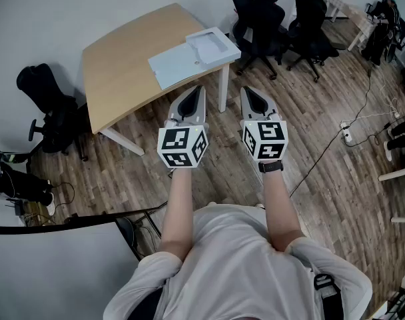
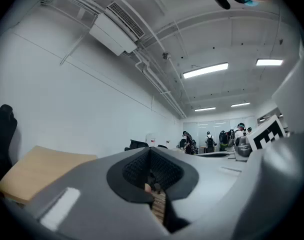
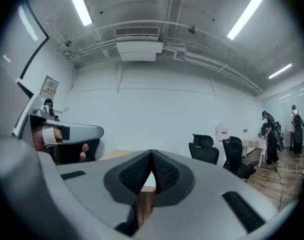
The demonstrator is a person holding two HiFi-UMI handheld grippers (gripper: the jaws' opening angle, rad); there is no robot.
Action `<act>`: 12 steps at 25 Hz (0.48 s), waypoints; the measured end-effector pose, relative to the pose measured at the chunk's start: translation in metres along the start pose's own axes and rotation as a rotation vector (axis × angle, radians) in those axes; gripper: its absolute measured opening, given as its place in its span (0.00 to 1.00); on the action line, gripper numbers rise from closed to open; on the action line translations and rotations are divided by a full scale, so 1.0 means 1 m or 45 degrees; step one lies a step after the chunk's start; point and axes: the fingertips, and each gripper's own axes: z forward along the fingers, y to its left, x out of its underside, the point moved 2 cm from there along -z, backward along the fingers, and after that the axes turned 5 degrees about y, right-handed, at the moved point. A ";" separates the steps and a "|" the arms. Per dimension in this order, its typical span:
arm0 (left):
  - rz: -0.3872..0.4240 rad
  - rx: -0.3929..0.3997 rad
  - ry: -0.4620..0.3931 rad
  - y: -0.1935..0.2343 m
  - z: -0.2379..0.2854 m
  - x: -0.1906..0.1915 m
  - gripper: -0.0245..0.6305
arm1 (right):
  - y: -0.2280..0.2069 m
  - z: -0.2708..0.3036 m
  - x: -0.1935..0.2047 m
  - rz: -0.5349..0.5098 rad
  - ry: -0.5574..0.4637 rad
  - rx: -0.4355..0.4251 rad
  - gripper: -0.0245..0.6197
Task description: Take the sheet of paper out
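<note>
A pale blue flat folder or sheet (image 1: 179, 64) lies at the right end of the wooden table (image 1: 122, 72). A white shallow box (image 1: 212, 45) rests against its far corner. No separate sheet of paper can be made out. My left gripper (image 1: 198, 89) and right gripper (image 1: 250, 91) are held side by side, level, above the floor. They point toward the table's near right end and stay short of it. Both are shut and hold nothing. In the left gripper view the jaws (image 2: 151, 150) meet. In the right gripper view the jaws (image 3: 152, 154) touch at their tips.
Two black office chairs (image 1: 259, 15) (image 1: 309, 19) stand beyond the table's right end, and another (image 1: 49, 112) stands to its left. A white table leg (image 1: 223, 89) is just ahead of the grippers. A cable and power strip (image 1: 347, 135) lie on the wooden floor at the right.
</note>
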 end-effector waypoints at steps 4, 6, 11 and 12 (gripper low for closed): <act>0.063 0.024 -0.007 0.009 0.003 0.004 0.05 | 0.008 0.007 0.004 0.033 -0.016 0.030 0.05; 0.080 0.036 -0.002 0.014 0.003 0.006 0.05 | 0.011 0.010 0.008 0.056 -0.012 0.043 0.05; 0.058 0.044 0.002 0.027 -0.001 0.015 0.05 | 0.015 0.021 0.017 0.132 -0.001 0.078 0.05; 0.055 0.047 0.010 0.029 -0.001 0.019 0.05 | 0.015 0.023 0.018 0.162 -0.002 0.092 0.05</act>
